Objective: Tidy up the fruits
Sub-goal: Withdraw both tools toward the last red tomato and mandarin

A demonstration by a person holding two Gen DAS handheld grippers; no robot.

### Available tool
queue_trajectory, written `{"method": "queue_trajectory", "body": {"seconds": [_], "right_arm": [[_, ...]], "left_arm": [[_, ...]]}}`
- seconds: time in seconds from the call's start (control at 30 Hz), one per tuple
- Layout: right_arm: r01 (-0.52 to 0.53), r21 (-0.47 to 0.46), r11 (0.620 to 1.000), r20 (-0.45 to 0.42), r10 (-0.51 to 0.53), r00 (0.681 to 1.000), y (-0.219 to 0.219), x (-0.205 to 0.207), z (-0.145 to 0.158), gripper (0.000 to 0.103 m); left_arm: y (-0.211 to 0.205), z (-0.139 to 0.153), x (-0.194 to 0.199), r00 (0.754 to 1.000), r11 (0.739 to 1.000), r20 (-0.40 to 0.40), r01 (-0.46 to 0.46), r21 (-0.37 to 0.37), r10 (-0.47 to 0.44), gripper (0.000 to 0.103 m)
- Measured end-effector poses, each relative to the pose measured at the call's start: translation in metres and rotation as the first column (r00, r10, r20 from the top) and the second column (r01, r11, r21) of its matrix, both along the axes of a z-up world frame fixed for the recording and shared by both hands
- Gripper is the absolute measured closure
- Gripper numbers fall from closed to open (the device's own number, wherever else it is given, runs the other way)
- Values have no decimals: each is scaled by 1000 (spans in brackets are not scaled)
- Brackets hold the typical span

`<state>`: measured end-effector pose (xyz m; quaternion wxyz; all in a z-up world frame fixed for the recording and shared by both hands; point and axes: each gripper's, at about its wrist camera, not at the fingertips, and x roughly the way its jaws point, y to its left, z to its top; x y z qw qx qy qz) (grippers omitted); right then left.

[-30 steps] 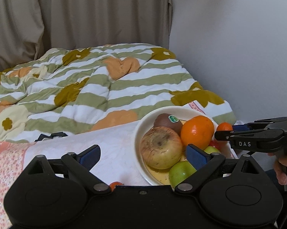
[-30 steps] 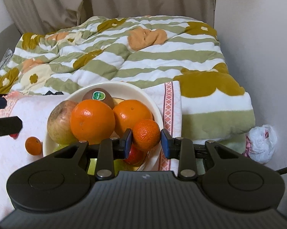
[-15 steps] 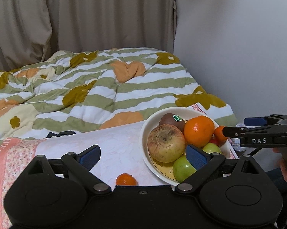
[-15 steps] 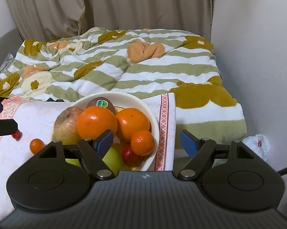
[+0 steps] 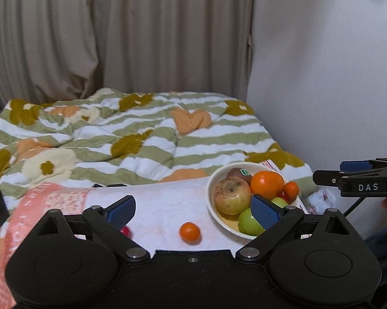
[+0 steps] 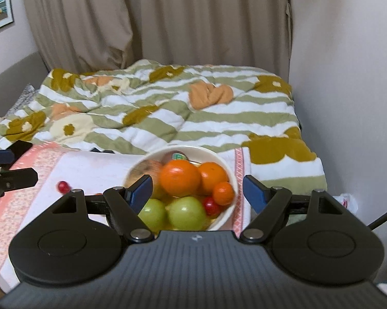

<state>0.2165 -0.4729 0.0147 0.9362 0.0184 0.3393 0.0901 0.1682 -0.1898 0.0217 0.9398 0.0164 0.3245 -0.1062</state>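
A white bowl [image 5: 211, 195] [image 6: 232, 177] on the cloth holds an apple [image 5: 232, 195], a kiwi [image 5: 238, 173], two oranges [image 6: 180, 178], a small mandarin [image 6: 223, 193], two green fruits [image 6: 187, 212] and a cherry tomato [image 6: 210, 205]. A mandarin [image 5: 190, 232] and a red cherry tomato [image 5: 125, 231] [image 6: 63, 186] lie loose on the cloth left of the bowl. My left gripper [image 5: 193, 209] is open and empty, above the loose mandarin. My right gripper [image 6: 197, 189] is open and empty, above the bowl's near side.
A pink and white cloth [image 5: 165, 206] covers the surface. Behind it lies a striped flowered quilt [image 5: 142, 139] on a bed. A white wall [image 5: 322, 77] stands to the right, curtains behind. A white plastic bag [image 6: 349, 202] lies low at the right.
My right gripper opened, left the small mandarin in the bowl and pulled back and up. My left gripper also drew back, so the loose mandarin and cherry tomato came into view.
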Motion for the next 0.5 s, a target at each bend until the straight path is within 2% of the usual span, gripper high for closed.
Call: {"method": "queue_trajectory", "body": {"seconds": [0.3,0.5], "right_arm": [[-95,50,994,37,94,995,51,-40,35,7],[-131,60,990,50,128,990,91,-57,43,4]], "left_arm": [[50,18,-54,990,991,44,-133,-20,134,3],[89,19,-69,981,981,36,-189,-32,190,2]]}}
